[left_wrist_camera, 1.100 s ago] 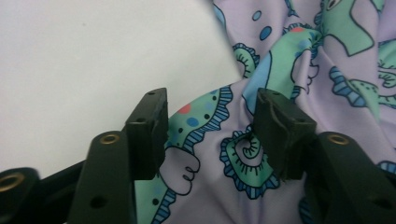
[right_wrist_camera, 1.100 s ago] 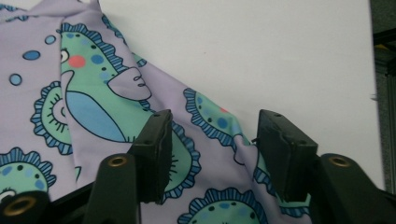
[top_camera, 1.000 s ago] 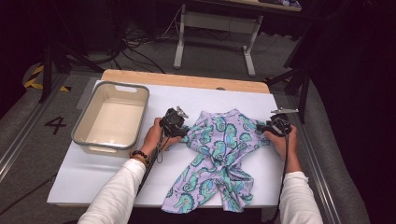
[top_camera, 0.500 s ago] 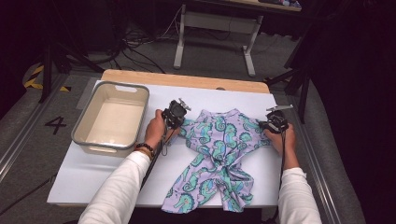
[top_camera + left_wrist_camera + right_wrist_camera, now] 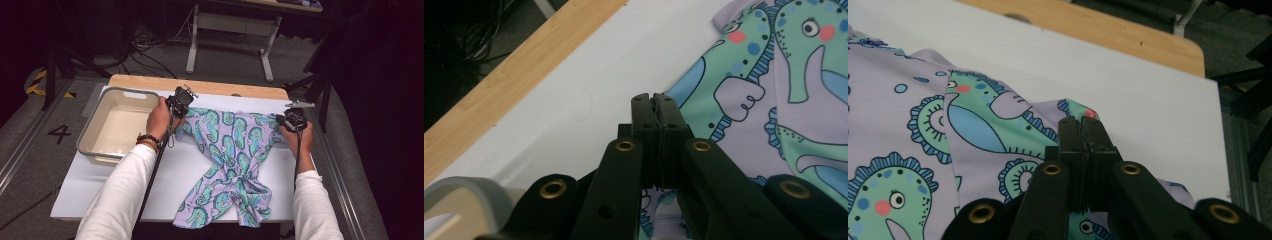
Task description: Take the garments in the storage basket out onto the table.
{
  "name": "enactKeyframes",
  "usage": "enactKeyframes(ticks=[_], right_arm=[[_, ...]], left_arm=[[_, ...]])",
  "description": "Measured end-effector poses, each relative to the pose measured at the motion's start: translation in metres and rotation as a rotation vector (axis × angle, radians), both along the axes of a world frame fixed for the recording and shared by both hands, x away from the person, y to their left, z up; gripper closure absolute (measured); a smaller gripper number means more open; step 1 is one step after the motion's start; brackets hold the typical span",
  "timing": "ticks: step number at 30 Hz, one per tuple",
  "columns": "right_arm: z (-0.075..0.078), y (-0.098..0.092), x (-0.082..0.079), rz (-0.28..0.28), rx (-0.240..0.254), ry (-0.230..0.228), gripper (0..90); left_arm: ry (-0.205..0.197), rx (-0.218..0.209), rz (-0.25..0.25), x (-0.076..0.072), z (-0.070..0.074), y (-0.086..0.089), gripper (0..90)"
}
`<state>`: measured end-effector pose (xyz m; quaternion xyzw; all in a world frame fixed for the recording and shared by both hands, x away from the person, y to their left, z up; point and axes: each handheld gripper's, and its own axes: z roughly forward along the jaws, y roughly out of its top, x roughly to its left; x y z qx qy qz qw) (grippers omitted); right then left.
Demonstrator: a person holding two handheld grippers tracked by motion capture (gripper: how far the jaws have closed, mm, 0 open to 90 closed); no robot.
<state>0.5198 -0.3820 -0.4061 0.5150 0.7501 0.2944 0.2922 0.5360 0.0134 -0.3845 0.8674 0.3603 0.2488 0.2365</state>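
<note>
A lilac garment (image 5: 235, 150) printed with green and blue seahorses lies on the white table (image 5: 150, 190). Its upper edge is raised and stretched between my two grippers, while its lower part is bunched near the front edge. My left gripper (image 5: 182, 112) is shut on the garment's upper left corner. In the left gripper view the jaws (image 5: 655, 100) meet on the cloth's edge (image 5: 794, 75). My right gripper (image 5: 281, 122) is shut on the upper right corner. In the right gripper view its jaws (image 5: 1081, 122) pinch a fold of the garment (image 5: 908, 115).
A clear plastic bin (image 5: 90, 145) stands at the table's left, close to my left hand. A wooden strip (image 5: 200, 85) runs along the far edge. Beyond it are a metal-legged desk (image 5: 270, 50) and cables on the floor.
Both hands have risen and moved toward the far edge. The garment's upper edge has come up with them and spread wider between the grippers.
</note>
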Motion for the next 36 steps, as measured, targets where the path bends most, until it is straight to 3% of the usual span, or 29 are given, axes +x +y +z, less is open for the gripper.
enactKeyframes(ticks=[4,7,10,11,14,18,22,27,34,36], right_arm=[[0.008,0.005,0.004,-0.004,0.014,-0.038,89.2],[0.013,0.012,0.01,-0.01,-0.004,-0.049,89.0],[0.013,0.019,0.013,-0.036,-0.049,-0.044,83.1],[0.011,0.021,0.013,-0.034,-0.052,-0.036,78.5],[0.011,0.022,0.012,-0.026,-0.05,-0.028,75.3],[0.01,0.027,0.004,0.016,-0.042,-0.017,71.8],[0.009,0.031,-0.009,0.057,-0.007,-0.016,67.7],[0.004,0.036,-0.037,0.134,0.041,-0.029,66.1],[-0.006,0.041,-0.072,0.213,0.071,-0.038,63.5],[-0.008,0.042,-0.082,0.23,0.102,-0.046,63.5]], left_arm=[[-0.014,-0.007,0.044,0.007,0.007,0.009,89.1],[-0.002,-0.029,0.046,0.011,0.006,0.012,88.6],[-0.011,-0.042,0.075,0.01,0.004,0.009,76.8],[-0.003,-0.068,0.065,0.008,0.003,0.008,70.4],[-0.019,-0.077,0.031,0.002,0.005,0.003,67.6],[-0.012,-0.091,-0.032,-0.011,0.006,-0.008,64.8],[-0.019,-0.12,-0.091,-0.028,0.003,-0.015,62.3],[-0.035,-0.177,-0.183,-0.057,-0.004,-0.019,60.3],[-0.041,-0.204,-0.286,-0.097,-0.023,-0.017,54.2],[-0.042,-0.229,-0.323,-0.106,-0.028,-0.015,51.8]])
